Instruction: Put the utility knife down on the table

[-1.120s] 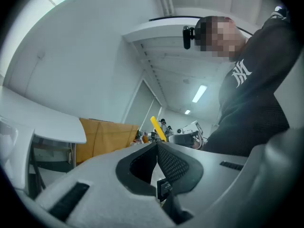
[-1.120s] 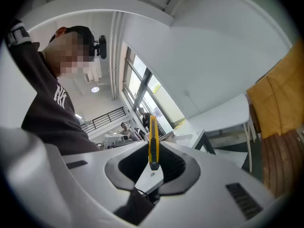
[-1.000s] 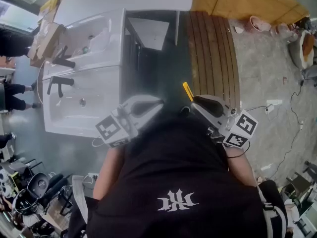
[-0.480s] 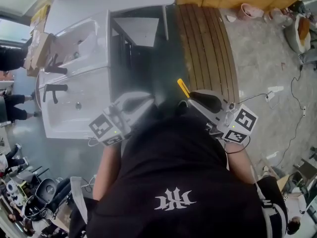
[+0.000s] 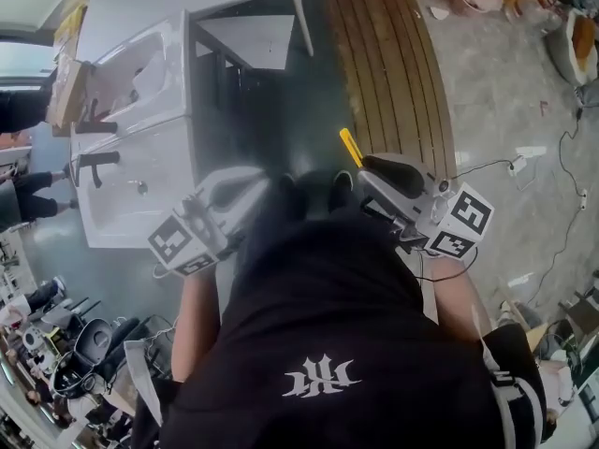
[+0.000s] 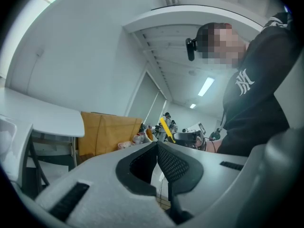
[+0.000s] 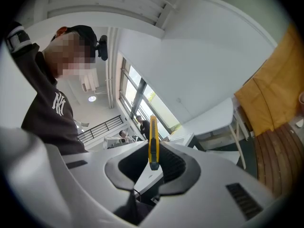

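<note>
Yellow utility knife (image 7: 153,139) pinched edge-on between the black pads of the right tool (image 7: 153,155). Stands upright there, its lower end down in the gap and most of its length poking out past the tips. From the head view, juts forward and to the left out of the right tool (image 5: 367,178) as a short yellow bar (image 5: 351,147), held up in the air over dark floor, touching nothing else. Carried close in front of a black sweatshirt (image 5: 337,344), with the marker cube (image 5: 460,221) at the rear of the tool.

Left tool (image 6: 156,147) pressed together at the tips, nothing between the pads, only a sliver of background lower down. Held level with the other, pointing forward on the opposite side of the body (image 5: 255,190).

White bench (image 5: 255,39) well ahead of both tools, apart from the knife; also seen as a thin white top on slim legs (image 7: 214,121) (image 6: 40,118). To its left, a white basin unit (image 5: 140,190) with a black tap (image 5: 96,160). To its right, slatted wooden boards (image 5: 393,73) lying on the floor. Beyond those, a brown board (image 7: 273,87) leaning against the wall.
</note>
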The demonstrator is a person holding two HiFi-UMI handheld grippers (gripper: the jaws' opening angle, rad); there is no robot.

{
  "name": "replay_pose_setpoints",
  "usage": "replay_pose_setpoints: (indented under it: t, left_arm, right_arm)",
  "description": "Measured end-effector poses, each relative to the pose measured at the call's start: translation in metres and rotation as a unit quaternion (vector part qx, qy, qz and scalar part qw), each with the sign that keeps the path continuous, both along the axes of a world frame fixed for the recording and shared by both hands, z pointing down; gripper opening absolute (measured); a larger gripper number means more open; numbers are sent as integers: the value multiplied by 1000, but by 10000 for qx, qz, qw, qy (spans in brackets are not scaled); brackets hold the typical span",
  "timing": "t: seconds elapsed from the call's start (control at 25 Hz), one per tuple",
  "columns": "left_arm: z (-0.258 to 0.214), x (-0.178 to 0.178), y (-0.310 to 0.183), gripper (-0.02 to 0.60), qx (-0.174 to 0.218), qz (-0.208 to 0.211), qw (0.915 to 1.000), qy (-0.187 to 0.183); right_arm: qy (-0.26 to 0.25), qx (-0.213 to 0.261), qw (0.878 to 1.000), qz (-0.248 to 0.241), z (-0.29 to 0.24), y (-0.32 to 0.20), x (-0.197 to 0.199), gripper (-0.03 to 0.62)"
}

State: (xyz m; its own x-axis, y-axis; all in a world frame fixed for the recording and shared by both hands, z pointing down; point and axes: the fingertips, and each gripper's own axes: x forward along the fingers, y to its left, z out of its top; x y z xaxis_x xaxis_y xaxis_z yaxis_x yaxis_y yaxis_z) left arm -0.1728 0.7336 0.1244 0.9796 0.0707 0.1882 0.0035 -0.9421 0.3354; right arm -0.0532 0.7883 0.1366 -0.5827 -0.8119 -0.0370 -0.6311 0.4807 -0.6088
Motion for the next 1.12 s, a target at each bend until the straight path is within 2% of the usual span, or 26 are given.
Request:
replay_pose_setpoints:
  t: [0.16, 0.32, 0.6, 0.88, 1.12]
  left_arm:
    - [5, -4, -2, 5, -52, -81, 9999, -63]
    - [18, -3, -11, 5, -221, -7, 9997, -119]
    - [22, 30, -48, 6, -332, 391, 9984, 247]
    - [25, 15, -129, 5, -486, 187, 9962, 696]
    - [29, -5, -197, 5, -504, 42, 9962, 707]
  right_arm:
    - [-168, -32, 9998, 46, 12, -8, 9, 58]
    - [-114, -71, 9996, 247, 17, -19, 15, 58]
    - [75, -376, 9974, 604, 21, -38, 41, 58]
    - [720, -686, 9928, 663, 10, -106, 52, 58]
    - [1154, -733, 9887, 613, -17, -179, 30, 58]
